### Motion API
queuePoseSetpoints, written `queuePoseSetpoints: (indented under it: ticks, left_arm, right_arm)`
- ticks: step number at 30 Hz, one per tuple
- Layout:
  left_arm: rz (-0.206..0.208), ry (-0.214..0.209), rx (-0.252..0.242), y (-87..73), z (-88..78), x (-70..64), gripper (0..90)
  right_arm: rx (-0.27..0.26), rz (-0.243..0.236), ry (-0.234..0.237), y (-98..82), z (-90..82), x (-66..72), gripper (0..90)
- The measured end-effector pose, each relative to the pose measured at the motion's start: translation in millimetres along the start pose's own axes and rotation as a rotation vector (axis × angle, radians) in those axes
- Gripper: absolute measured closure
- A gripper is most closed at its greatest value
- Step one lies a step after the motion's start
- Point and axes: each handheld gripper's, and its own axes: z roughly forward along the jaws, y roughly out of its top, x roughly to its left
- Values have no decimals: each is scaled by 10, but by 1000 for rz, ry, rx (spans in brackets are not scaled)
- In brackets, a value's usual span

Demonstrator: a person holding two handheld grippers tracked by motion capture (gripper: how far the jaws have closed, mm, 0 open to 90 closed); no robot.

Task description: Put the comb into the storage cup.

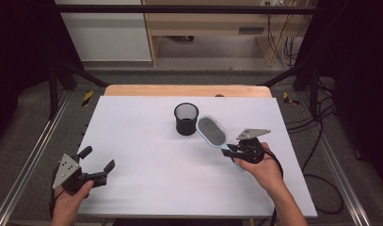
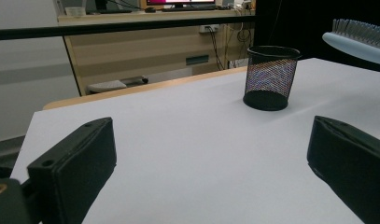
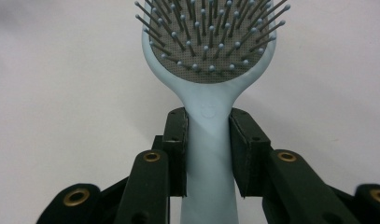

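Observation:
A light blue hairbrush point(image 1: 211, 130) with a grey bristle pad hangs a little above the white table, its head pointing toward the back left. My right gripper point(image 1: 232, 150) is shut on its handle; in the right gripper view the hairbrush point(image 3: 209, 116) runs up between both pads point(image 3: 176, 149), bristles facing the camera. A black mesh cup point(image 1: 186, 118) stands upright just left of the brush head, and the same mesh cup point(image 2: 270, 77) shows in the left gripper view. My left gripper point(image 1: 98, 159) rests open at the front left, nothing between its jaws.
The white table top point(image 1: 147, 155) stretches between the two hands. A wooden edge point(image 1: 187, 90) runs along its back. Metal rails point(image 1: 34, 155) flank the table, and cables point(image 1: 321, 141) trail on the floor at the right.

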Motion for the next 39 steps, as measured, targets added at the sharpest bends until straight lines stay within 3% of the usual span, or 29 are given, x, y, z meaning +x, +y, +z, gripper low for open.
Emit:
queuePoseSetpoints:
  ticks: [8,14,27,39]
  left_arm:
    - [-1,1,1,-1,0,1,13]
    - [-1,1,3,-3,1,1,13]
    - [0,0,7,-5,7,-1,14]
    - [-15,3,1,3,25,-9,13]
  right_arm:
    - [-33,2,2,43,-41,45,697]
    - [-67,28,-21,35,-29,50,697]
    - [-182,65,-49,-28,47,90,697]
    - [-206,71,-51,-81,147,120,697]
